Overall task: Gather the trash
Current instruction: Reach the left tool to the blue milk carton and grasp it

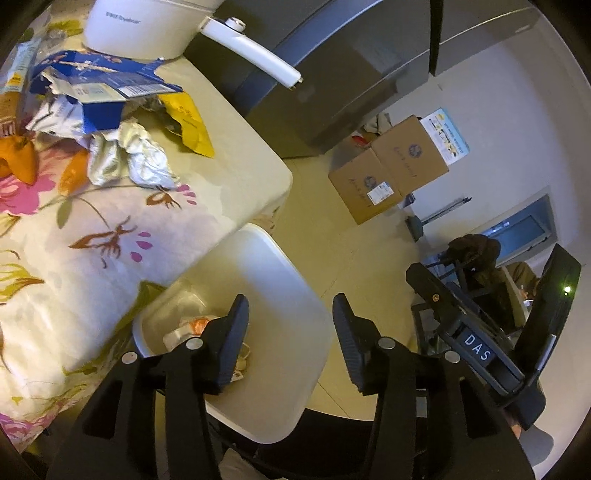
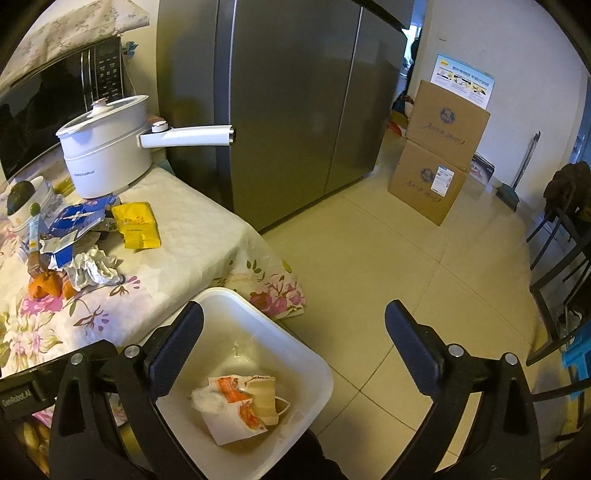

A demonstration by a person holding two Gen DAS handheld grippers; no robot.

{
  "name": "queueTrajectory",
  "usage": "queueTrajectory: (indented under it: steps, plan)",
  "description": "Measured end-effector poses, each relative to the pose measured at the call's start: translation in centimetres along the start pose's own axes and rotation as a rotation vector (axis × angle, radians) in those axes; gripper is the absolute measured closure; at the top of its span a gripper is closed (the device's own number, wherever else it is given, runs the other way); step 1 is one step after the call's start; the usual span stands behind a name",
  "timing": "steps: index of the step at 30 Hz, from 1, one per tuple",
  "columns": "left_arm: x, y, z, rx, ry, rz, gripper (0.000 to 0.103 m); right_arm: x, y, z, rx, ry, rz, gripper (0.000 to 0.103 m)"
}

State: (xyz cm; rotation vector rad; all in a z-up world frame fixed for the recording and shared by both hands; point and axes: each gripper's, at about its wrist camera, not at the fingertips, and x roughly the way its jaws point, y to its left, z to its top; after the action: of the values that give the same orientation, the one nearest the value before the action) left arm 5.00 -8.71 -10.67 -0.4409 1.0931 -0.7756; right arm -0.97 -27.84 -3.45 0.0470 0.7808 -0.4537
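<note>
From the left wrist, the left gripper [image 1: 290, 317] hangs with fingers released and empty over a white plastic bin [image 1: 280, 317] standing just beside the near edge of the desk [image 1: 207, 206], while a crumpled foil wrapper [image 1: 129, 155], a torn blue carton [image 1: 99, 85] and a yellow packet [image 1: 190, 125] lie together toward the desk's far corner, near a white electric pot [image 1: 147, 26]. From the right wrist, the right gripper [image 2: 293, 334] is likewise spread apart and holding nothing above the bin [image 2: 258, 317], where an orange-and-white wrapper [image 2: 229, 406] and a tan mask [image 2: 264, 400] lie touching on its bottom; orange peel [image 2: 46, 286] sits beside the foil wrapper [image 2: 94, 271] on the floral cloth.
</note>
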Motion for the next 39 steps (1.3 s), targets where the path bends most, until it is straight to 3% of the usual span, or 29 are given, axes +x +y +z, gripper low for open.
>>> queueTrajectory:
  steps: [3, 9, 17, 22, 27, 32, 33, 35, 39]
  plan:
    - [-1.0, 0.3, 0.3, 0.002, -0.032, 0.032, 0.052, 0.2, 0.6, 0.0, -0.010, 0.010, 0.010, 0.008]
    - [-4.4, 2.1, 2.1, -0.016, -0.150, 0.195, 0.050, 0.2, 2.4, 0.0, -0.045, 0.020, 0.046, 0.008]
    - [-10.2, 8.9, 8.8, -0.171, -0.349, 0.437, 0.049, -0.3, 6.8, -0.8, -0.166, 0.015, 0.094, 0.007]
    - [-10.7, 13.8, 13.6, -0.263, -0.356, 0.543, 0.049, -0.5, 9.2, -1.1, -0.242, 0.013, 0.115, 0.007]
    - [-8.5, 17.1, 16.2, -0.331, -0.298, 0.585, 0.049, -0.2, 10.8, -0.9, -0.277, 0.022, 0.135, 0.007]
    - [-6.7, 19.1, 16.4, -0.387, -0.251, 0.610, 0.051, 0.0, 12.1, -0.9, -0.315, 0.024, 0.151, 0.007]
    - [-6.7, 19.5, 16.3, -0.399, -0.250, 0.605, 0.053, 0.0, 12.3, -0.8, -0.320, 0.023, 0.151, 0.007]
    - [-6.9, 20.0, 16.0, -0.392, -0.247, 0.598, 0.068, 0.2, 12.6, -0.8, -0.322, 0.028, 0.157, 0.007]
    - [-8.6, 19.9, 14.9, -0.366, -0.291, 0.550, 0.071, 0.3, 13.3, -0.7, -0.320, 0.034, 0.181, 0.007]
